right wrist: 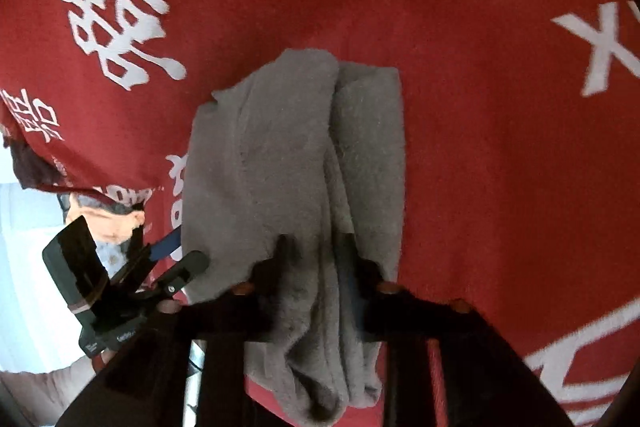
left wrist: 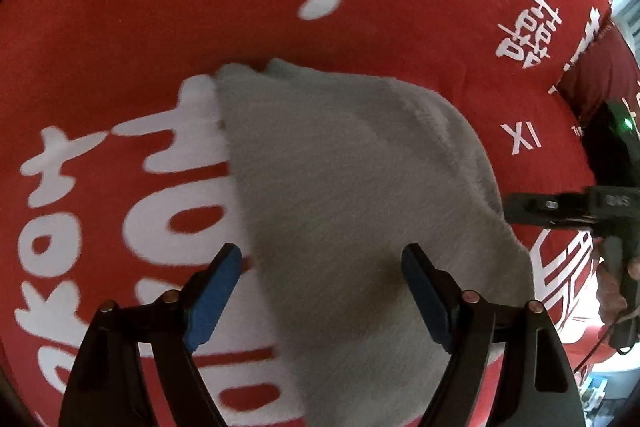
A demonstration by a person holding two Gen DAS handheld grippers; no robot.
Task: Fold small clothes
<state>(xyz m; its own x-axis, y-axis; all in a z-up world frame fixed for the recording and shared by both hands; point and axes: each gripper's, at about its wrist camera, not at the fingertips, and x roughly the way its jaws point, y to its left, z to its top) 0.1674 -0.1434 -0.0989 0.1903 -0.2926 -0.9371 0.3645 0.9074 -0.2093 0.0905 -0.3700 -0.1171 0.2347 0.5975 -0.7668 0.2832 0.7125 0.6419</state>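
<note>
A grey fleecy cloth (left wrist: 352,187) lies on a red bedspread (left wrist: 160,19) with white characters. My left gripper (left wrist: 322,267) is open just above the cloth's near part, its blue pads (left wrist: 216,295) apart and empty. In the right wrist view the same cloth (right wrist: 280,155) is bunched lengthwise, and my right gripper (right wrist: 316,255) is shut on its near end, with fabric bulging between the dark fingers (right wrist: 286,251). The right gripper also shows in the left wrist view (left wrist: 560,207) at the cloth's right edge. The left gripper appears in the right wrist view (right wrist: 168,259) at the cloth's left edge.
The red bedspread (right wrist: 500,147) covers the whole surface. Its edge drops off at the left of the right wrist view (right wrist: 32,163), with pale floor beyond. A dark device with a green light (left wrist: 624,131) sits at the far right of the left wrist view.
</note>
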